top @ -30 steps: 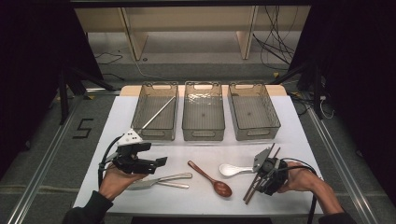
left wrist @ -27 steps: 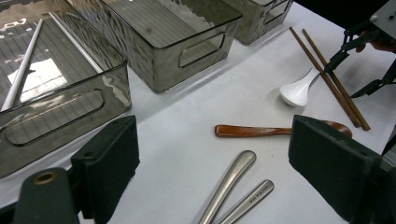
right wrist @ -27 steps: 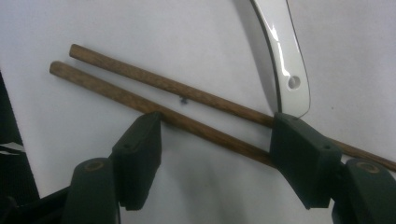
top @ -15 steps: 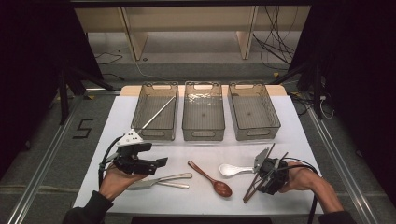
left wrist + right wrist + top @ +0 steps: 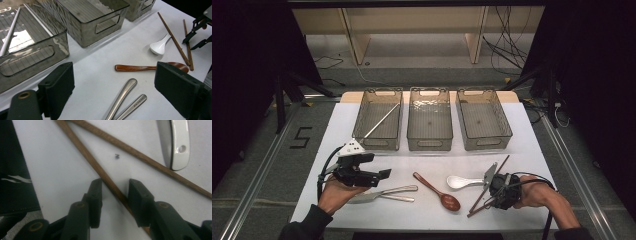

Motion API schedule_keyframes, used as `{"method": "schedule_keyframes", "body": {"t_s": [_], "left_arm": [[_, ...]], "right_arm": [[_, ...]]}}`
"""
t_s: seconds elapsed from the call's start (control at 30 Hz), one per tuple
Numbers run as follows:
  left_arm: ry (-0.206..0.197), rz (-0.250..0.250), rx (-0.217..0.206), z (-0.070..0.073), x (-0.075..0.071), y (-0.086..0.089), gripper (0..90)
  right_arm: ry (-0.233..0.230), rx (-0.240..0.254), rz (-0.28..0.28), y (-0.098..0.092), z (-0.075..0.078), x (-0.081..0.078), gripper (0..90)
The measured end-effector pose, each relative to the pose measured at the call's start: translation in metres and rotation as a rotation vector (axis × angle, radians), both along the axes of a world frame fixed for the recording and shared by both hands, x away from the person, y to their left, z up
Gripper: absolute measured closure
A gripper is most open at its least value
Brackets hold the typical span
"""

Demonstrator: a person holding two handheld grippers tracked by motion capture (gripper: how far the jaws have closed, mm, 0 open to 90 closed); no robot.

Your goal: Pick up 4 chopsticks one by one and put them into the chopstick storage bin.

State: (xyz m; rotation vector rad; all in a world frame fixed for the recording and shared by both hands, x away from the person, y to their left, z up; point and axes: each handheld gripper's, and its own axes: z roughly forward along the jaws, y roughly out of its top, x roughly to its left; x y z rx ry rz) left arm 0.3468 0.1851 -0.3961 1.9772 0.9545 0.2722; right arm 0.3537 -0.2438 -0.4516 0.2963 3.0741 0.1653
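My right claw (image 5: pixel 115 195) has just been closing around one slim, round brown wooden chopstick (image 5: pixel 100 171) at lower centre, pads not yet pressing. My left claw (image 5: pixel 113 85) gapes wide over the smooth white table (image 5: pixel 100 72).

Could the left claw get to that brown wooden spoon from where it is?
Probably yes. The left claw hangs open over the metal cutlery, and the wooden spoon lies just beyond on bare table, nothing covering it.
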Motion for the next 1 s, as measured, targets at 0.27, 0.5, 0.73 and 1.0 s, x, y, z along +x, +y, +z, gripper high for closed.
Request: {"method": "schedule_keyframes", "body": {"t_s": [0.27,0.5,0.73,1.0], "left_arm": [[0.006,-0.009,0.003,-0.001,0.001,-0.001,15.6],[0.012,-0.009,-0.005,0.000,0.001,0.001,15.6],[0.015,-0.009,-0.007,-0.001,0.002,0.001,15.6],[0.014,-0.007,-0.009,-0.001,0.002,0.002,15.6]], "right_arm": [[0.011,-0.031,0.045,0.002,0.002,-0.008,76.2],[0.007,-0.037,0.093,0.003,0.001,-0.012,80.9],[0.034,-0.041,0.132,0.005,0.002,-0.016,84.8],[0.028,-0.026,0.158,0.004,0.005,-0.017,85.2]]}}
